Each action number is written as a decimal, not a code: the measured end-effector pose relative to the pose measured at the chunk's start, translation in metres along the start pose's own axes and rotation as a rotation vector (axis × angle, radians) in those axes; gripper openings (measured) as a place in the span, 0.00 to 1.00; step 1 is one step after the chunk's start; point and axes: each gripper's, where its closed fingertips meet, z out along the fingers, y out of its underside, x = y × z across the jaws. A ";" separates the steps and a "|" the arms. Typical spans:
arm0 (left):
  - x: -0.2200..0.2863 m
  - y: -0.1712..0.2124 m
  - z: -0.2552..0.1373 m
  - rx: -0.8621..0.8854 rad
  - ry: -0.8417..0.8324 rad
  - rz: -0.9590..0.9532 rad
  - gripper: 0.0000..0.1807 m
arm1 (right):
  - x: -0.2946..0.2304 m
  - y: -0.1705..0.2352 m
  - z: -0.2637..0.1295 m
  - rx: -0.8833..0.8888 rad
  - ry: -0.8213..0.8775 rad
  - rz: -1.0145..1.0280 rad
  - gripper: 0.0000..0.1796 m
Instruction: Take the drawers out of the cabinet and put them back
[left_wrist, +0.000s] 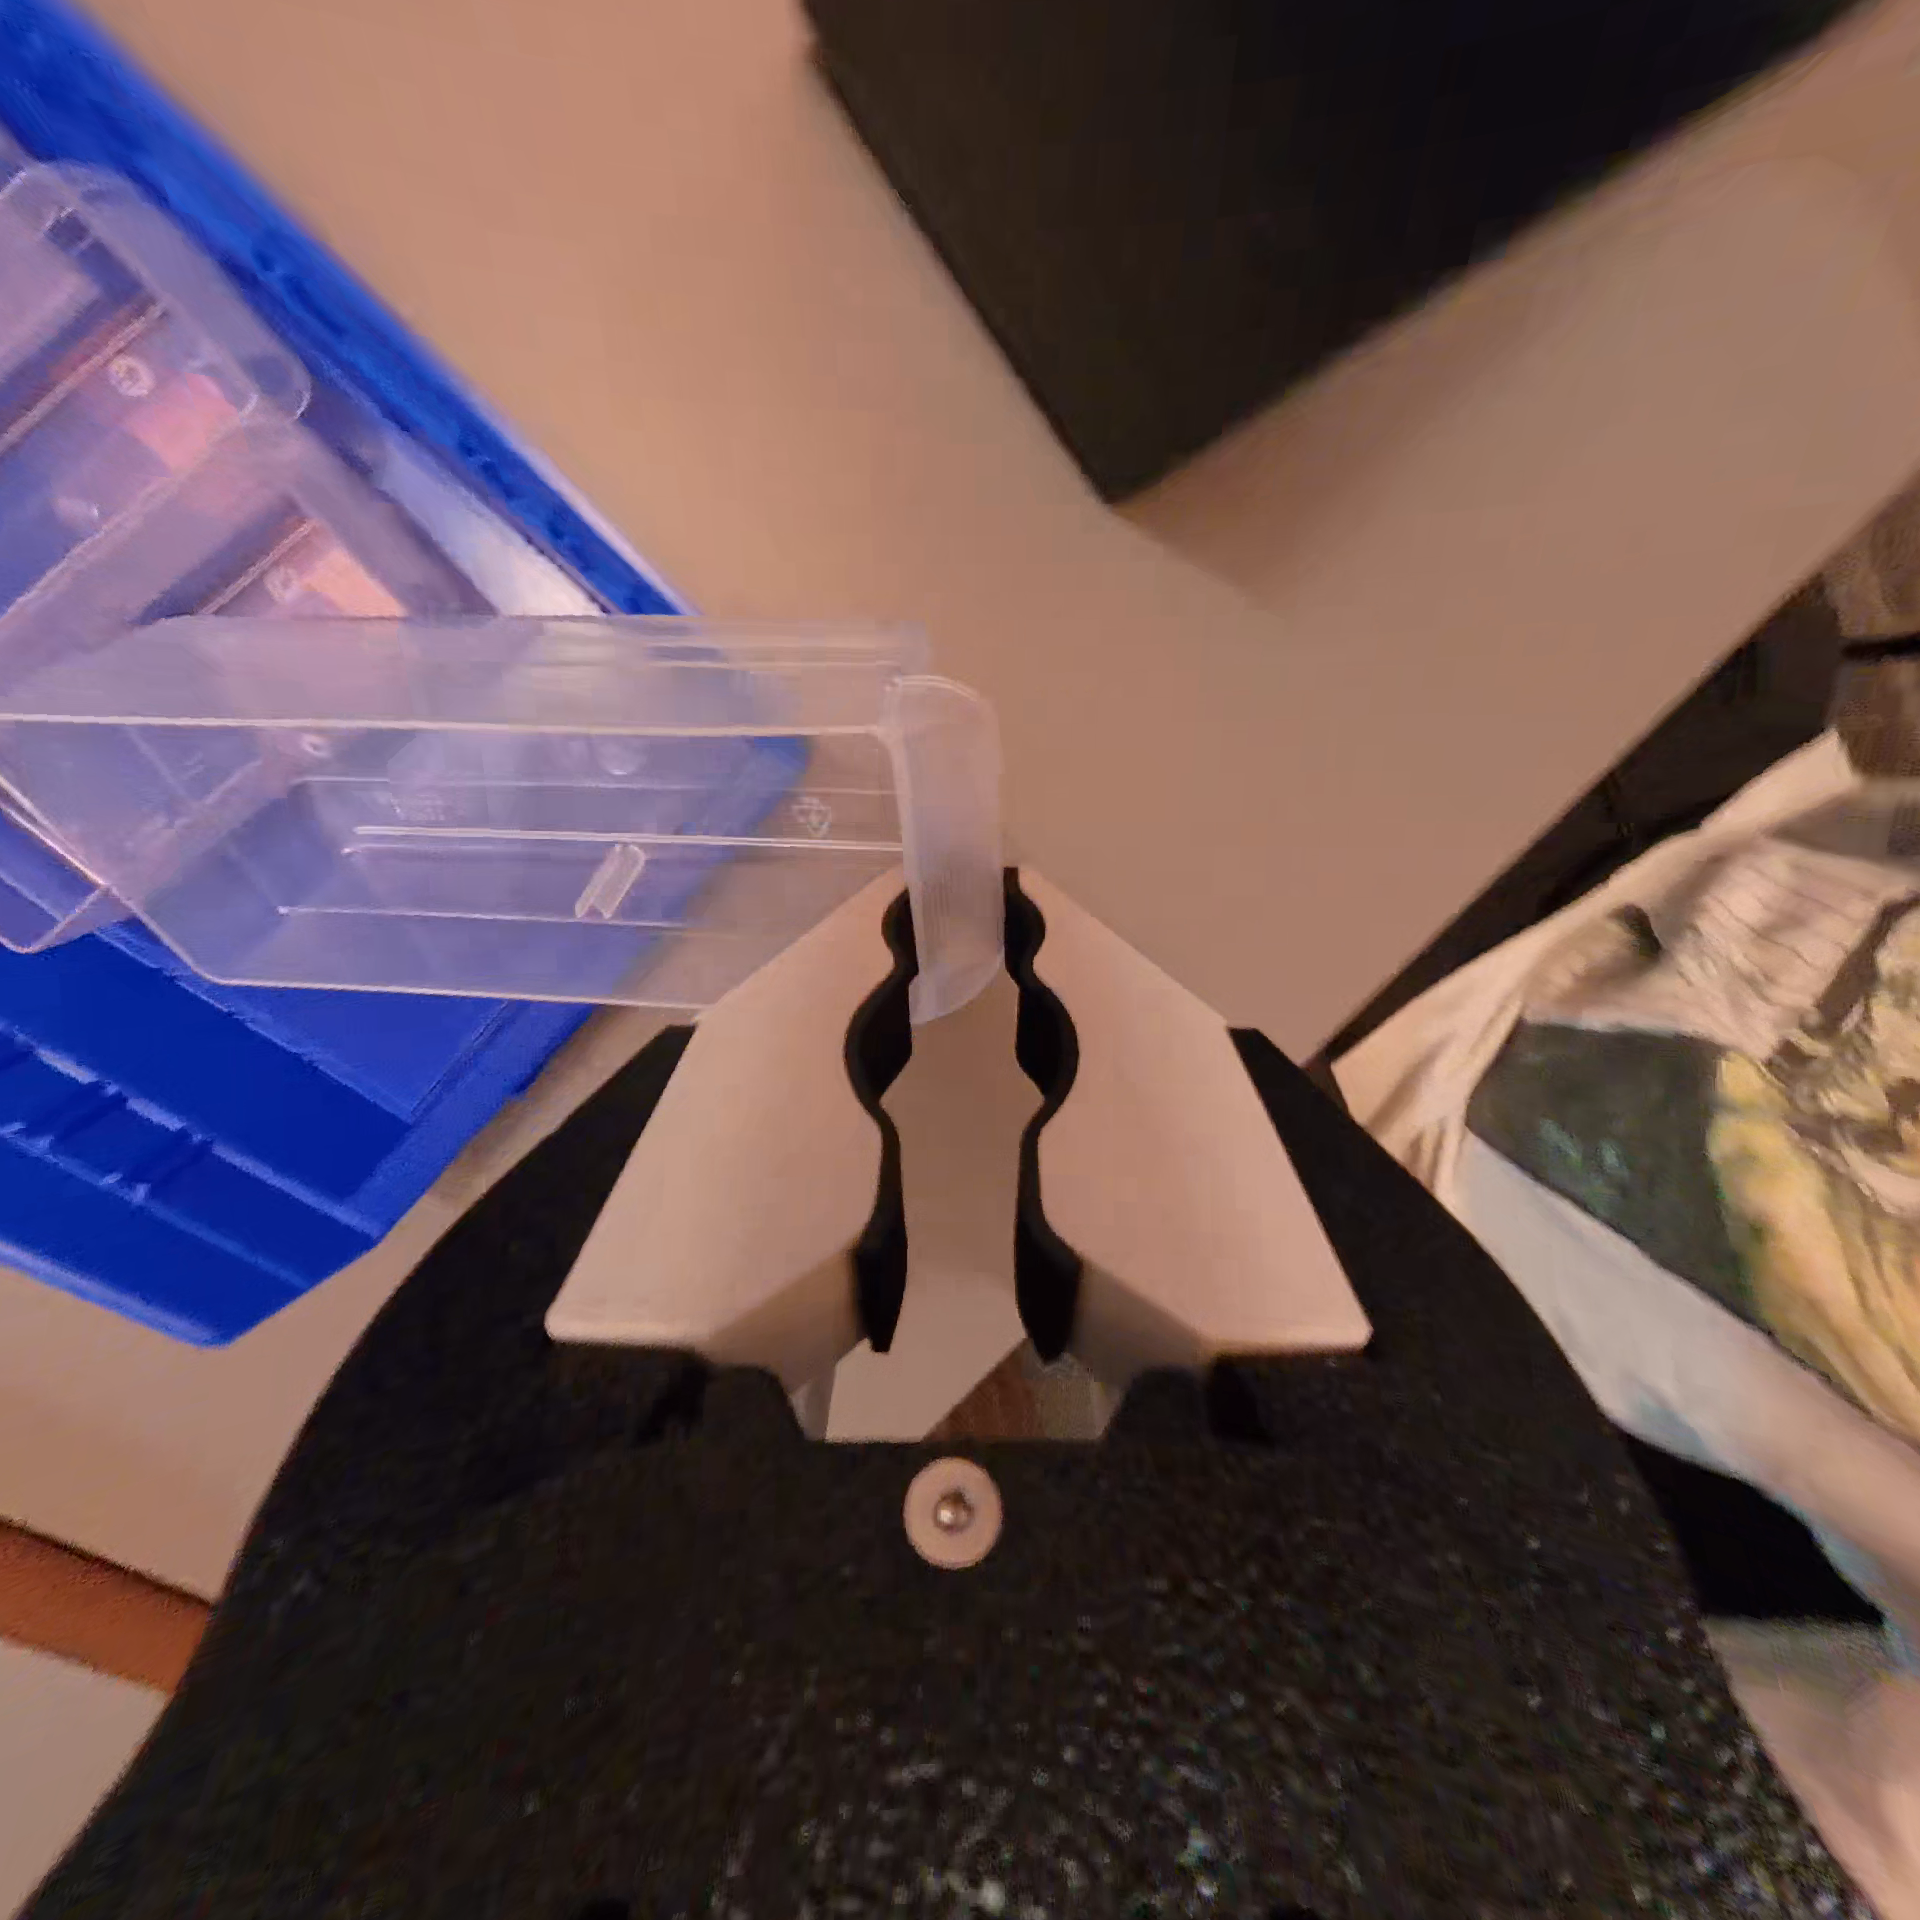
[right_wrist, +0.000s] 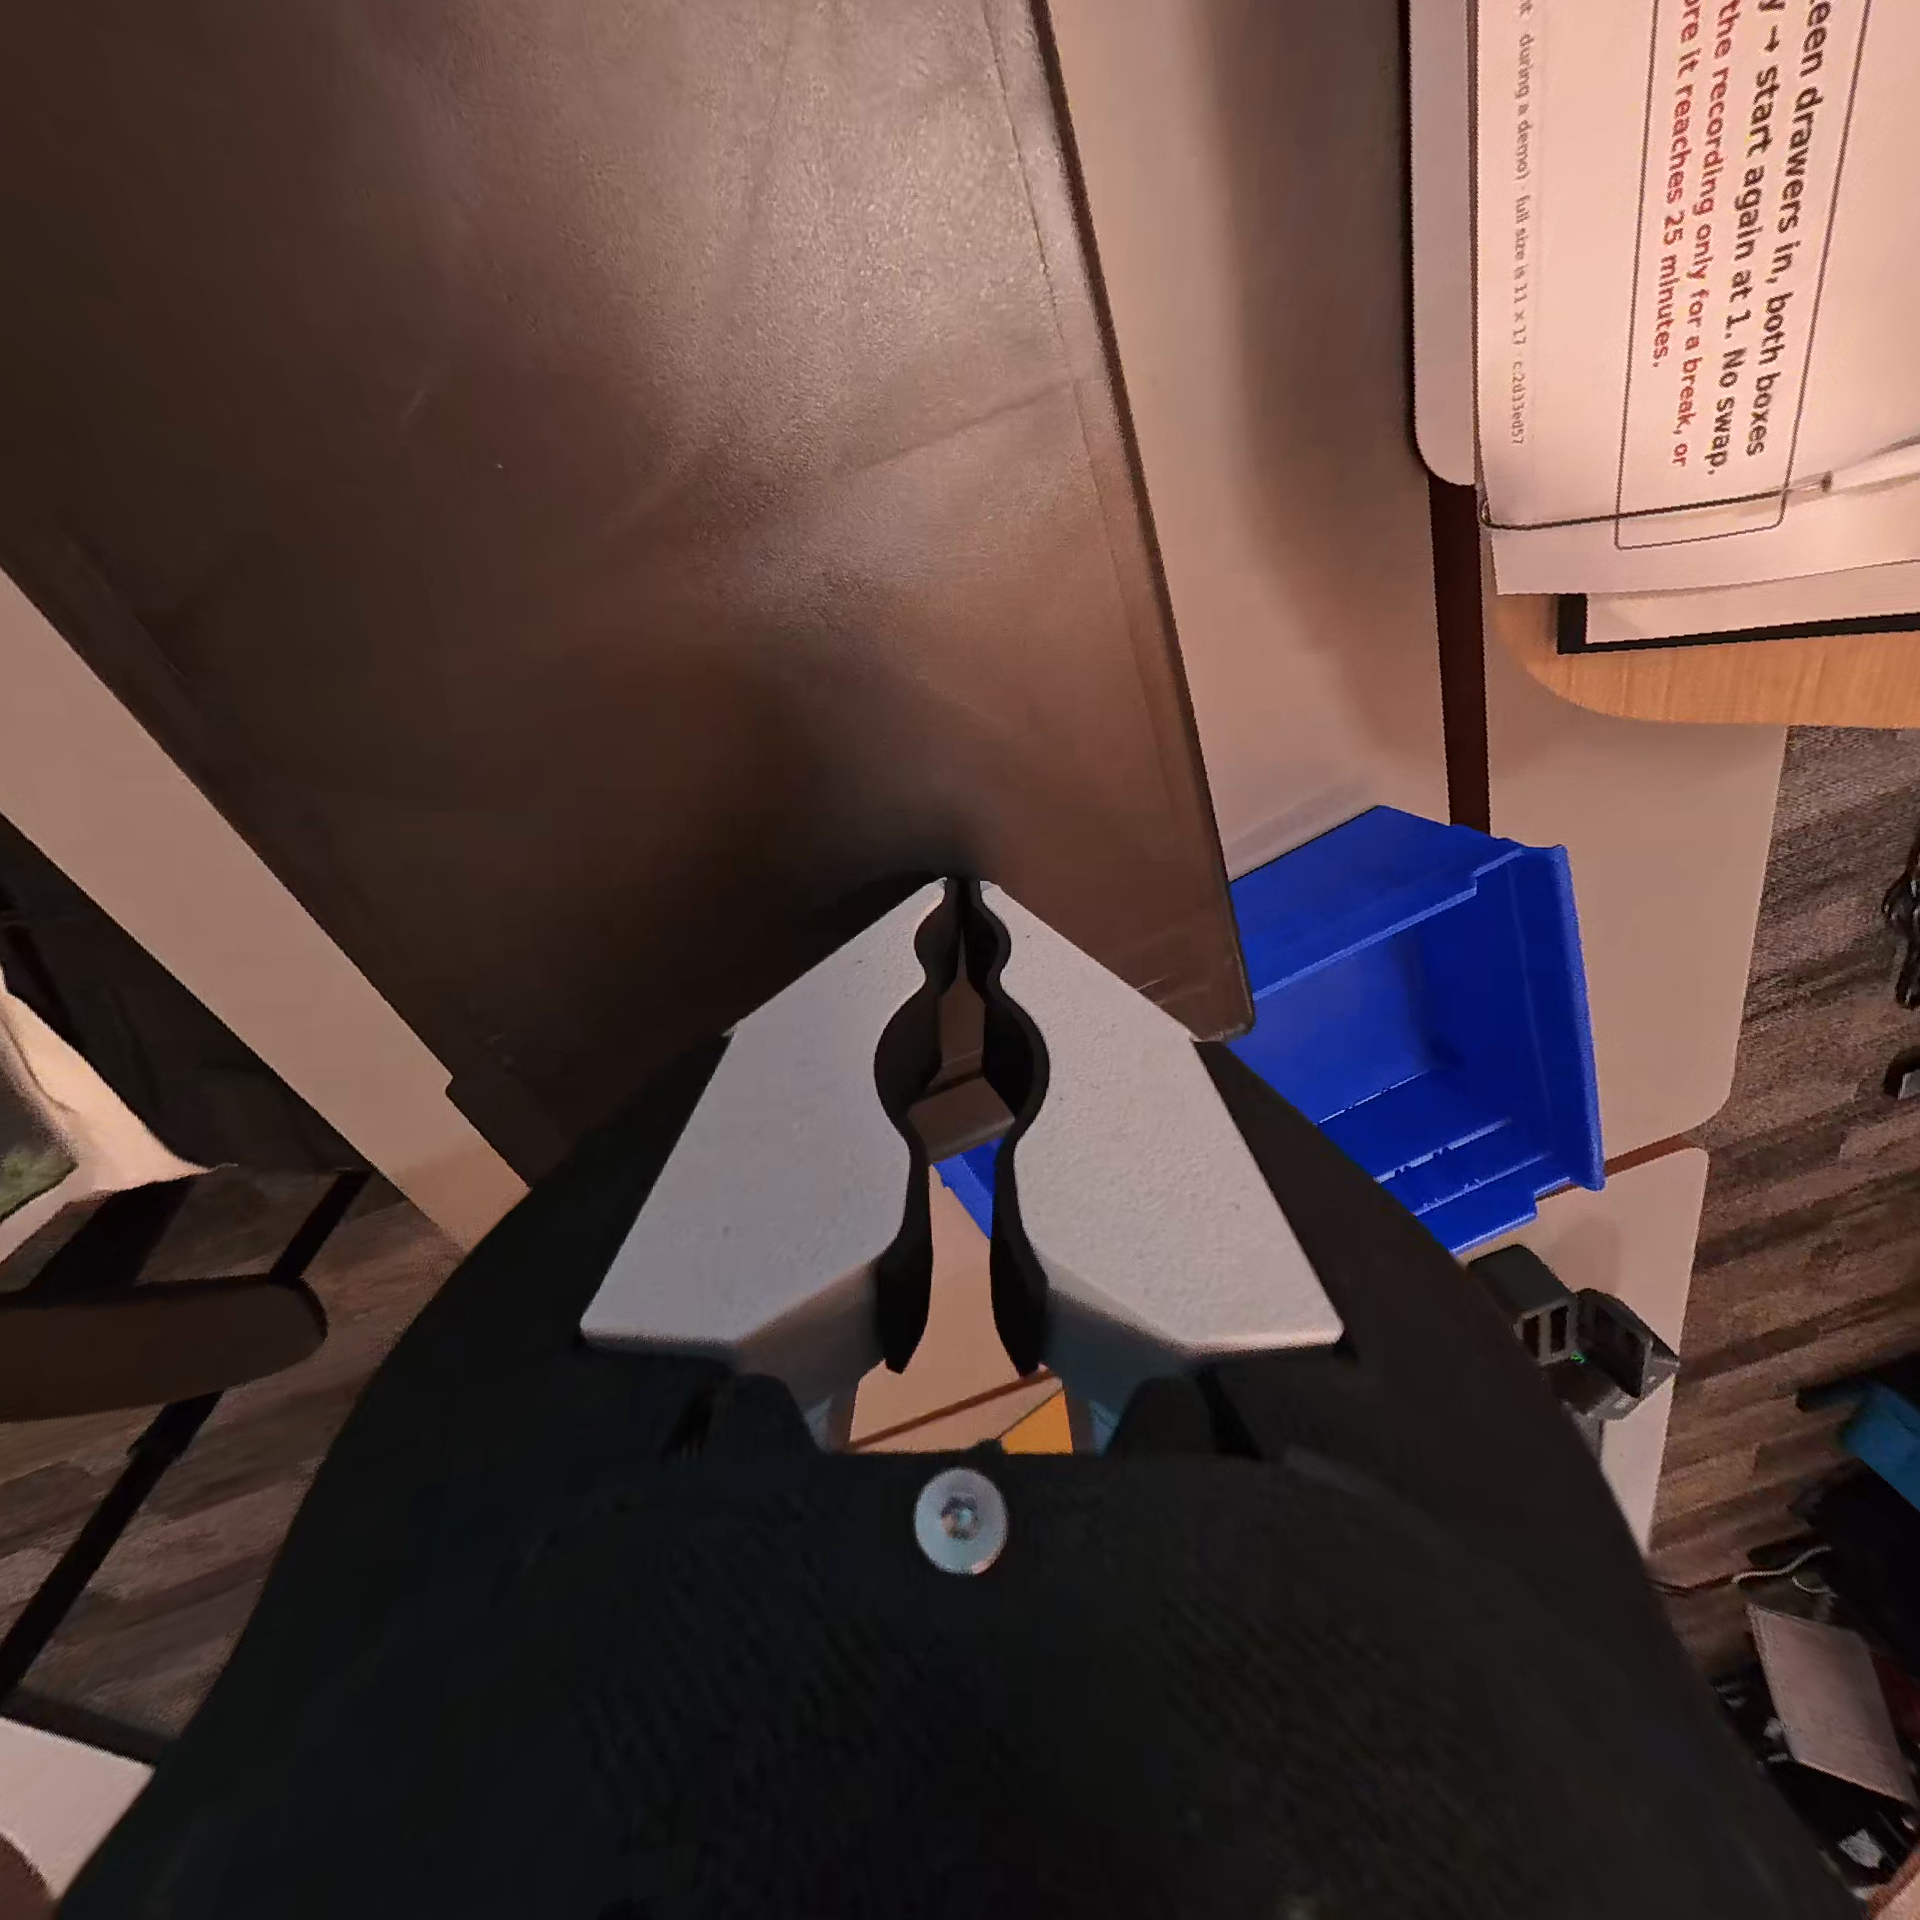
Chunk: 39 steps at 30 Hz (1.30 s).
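Note:
My left gripper (left_wrist: 956, 899) is shut on the front handle tab of a clear plastic drawer (left_wrist: 468, 810). The drawer hangs out to the left, tilted, above a blue bin (left_wrist: 208, 1143) that holds other clear drawers (left_wrist: 156, 416). A corner of the black cabinet (left_wrist: 1247, 208) stands on the table at the upper right of the left wrist view. My right gripper (right_wrist: 961, 894) is shut on the lower edge of the cabinet's dark panel (right_wrist: 623, 468), which fills most of the right wrist view. The cabinet's openings are hidden.
The beige table (left_wrist: 727, 312) lies between the bin and the cabinet. A second blue bin (right_wrist: 1434, 1018) lies on its side right of the cabinet. Printed paper sheets (right_wrist: 1683, 260) lie at the far right. A printed light cloth (left_wrist: 1662, 1143) is beyond the table's edge.

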 end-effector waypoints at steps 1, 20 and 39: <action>0.013 0.002 -0.011 -0.008 -0.002 0.046 0.06 | 0.000 0.000 0.000 -0.003 0.000 -0.006 0.00; 0.240 0.067 0.020 -0.531 0.326 0.735 0.06 | 0.000 0.000 0.001 -0.076 -0.023 -0.066 0.00; 0.201 -0.002 0.059 -0.652 0.221 0.708 0.06 | -0.001 0.000 0.001 -0.076 -0.030 -0.064 0.00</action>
